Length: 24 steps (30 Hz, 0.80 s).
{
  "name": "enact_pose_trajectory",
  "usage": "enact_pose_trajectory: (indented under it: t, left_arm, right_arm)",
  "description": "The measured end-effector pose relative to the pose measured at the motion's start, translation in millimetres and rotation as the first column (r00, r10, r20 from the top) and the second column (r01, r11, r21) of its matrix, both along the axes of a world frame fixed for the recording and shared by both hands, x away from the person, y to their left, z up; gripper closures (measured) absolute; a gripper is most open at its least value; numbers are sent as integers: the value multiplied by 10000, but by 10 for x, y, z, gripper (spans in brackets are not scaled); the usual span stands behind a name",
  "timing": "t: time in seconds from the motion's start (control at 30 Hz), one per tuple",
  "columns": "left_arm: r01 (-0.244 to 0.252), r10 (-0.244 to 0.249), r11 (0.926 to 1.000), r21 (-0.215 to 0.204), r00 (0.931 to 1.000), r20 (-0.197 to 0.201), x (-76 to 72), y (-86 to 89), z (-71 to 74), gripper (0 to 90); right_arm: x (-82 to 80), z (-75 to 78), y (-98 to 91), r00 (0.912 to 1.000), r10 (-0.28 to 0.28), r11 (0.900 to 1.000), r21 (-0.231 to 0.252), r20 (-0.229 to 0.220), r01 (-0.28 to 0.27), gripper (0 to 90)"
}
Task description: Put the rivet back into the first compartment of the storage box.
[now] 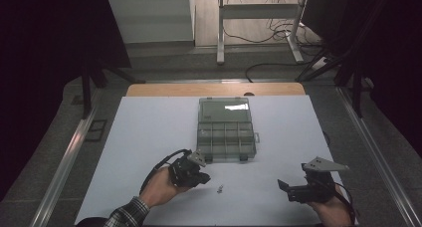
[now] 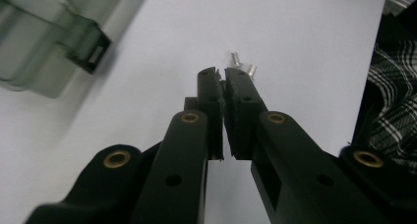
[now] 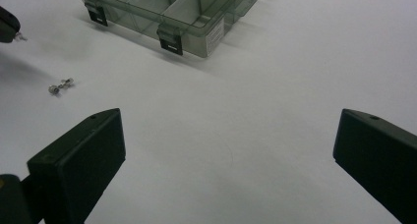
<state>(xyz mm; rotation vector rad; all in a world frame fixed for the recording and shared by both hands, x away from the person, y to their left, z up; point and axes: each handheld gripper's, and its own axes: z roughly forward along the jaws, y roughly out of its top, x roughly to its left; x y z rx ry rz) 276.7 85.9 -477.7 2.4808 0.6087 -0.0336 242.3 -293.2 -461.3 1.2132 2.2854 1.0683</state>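
On the white table (image 1: 149,137), a smoky clear plastic organiser box (image 1: 226,130) lies open near the middle, its lid folded back toward the far edge and its divided compartments facing up. Two dark latches sit on its near wall.

Nearer the person, between the two hands, small silvery metal parts (image 1: 219,189) lie loose on the table, just beyond the tip of the left tool (image 1: 203,177). In the left gripper view those parts (image 2: 244,64) sit close past the tool's (image 2: 222,76) tips. Its black jaws are pressed nearly together, with only a thin slit between them; something tiny may be pinched at the tips, but I cannot tell.

At the right, the right tool (image 1: 283,186) is held low over bare table, well apart from the box. In its own view the right tool's (image 3: 228,150) jaws stand wide apart, holding nothing.

A plaid sleeve (image 1: 128,213) covers the left forearm.
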Motion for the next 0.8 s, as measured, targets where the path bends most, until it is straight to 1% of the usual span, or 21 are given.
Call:
enact_pose_trajectory:
  t: [0.07,0.17,0.2,0.23,0.27,0.33,0.4,0.5,0.53,0.57,0.6,0.67,0.7,0.73,0.77,0.8]
  left_arm:
    - [-182,182,9998,-84,9998,13,53,40,42,862]
    - [-307,307,9995,-119,9995,27,90,64,67,862]
    - [-535,535,9982,-283,9986,-11,98,65,71,862]
    - [-452,453,9988,-160,9990,8,128,84,87,862]
    - [-583,583,9982,-156,9983,4,164,99,105,862]
    - [-583,583,9983,-75,9983,30,187,110,119,862]
    - [-741,741,9972,-117,9972,19,244,133,152,862]
    - [-813,814,9966,-121,9967,14,285,148,175,862]
    - [-846,847,9964,-43,9964,47,326,160,197,862]
    - [-846,847,9964,-43,9964,47,326,160,197,862]
    - [-949,949,9954,-92,9955,47,340,158,203,862]
    - [-936,936,9956,-21,9956,50,383,165,221,862]
    - [-1025,1025,9947,-63,9947,34,397,162,223,862]
    - [-1005,1005,9949,25,9949,51,418,167,230,862]
    - [-1103,1103,9939,40,9939,33,458,176,242,862]
    - [-1103,1103,9939,40,9939,33,458,176,242,862]
  right_arm:
    - [-4,4,-8,10000,-55,10000,48,47,54,0]
    - [-6,5,-11,9999,-69,10000,71,72,69,0]
    - [-6,4,-10,10000,-62,10000,70,77,62,0]
    - [-5,4,-10,10000,-68,10000,60,71,67,0]
    - [-5,3,-10,10000,-68,10000,42,69,68,0]
    - [-4,2,-11,10000,-69,10000,27,72,68,0]
    - [-4,1,-12,10000,-72,10000,8,54,72,0]
    - [-3,-1,-12,10000,-88,10000,-18,46,88,0]
    - [-3,-1,-13,10000,-82,10000,-15,47,82,0]
    - [-3,-1,-13,10000,-82,10000,-15,47,82,0]
    - [-3,-1,-14,10000,-84,10000,-16,49,84,0]
    - [-4,-1,-15,9999,-84,10000,-24,59,84,0]
    - [-4,-1,-15,9999,-84,10000,-24,59,84,0]
    - [-4,-2,-15,9999,-89,10000,-18,57,89,0]
    - [-3,-2,-16,10000,-81,10000,-14,58,82,0]
    - [-4,-2,-15,10000,-80,10000,-15,57,80,0]
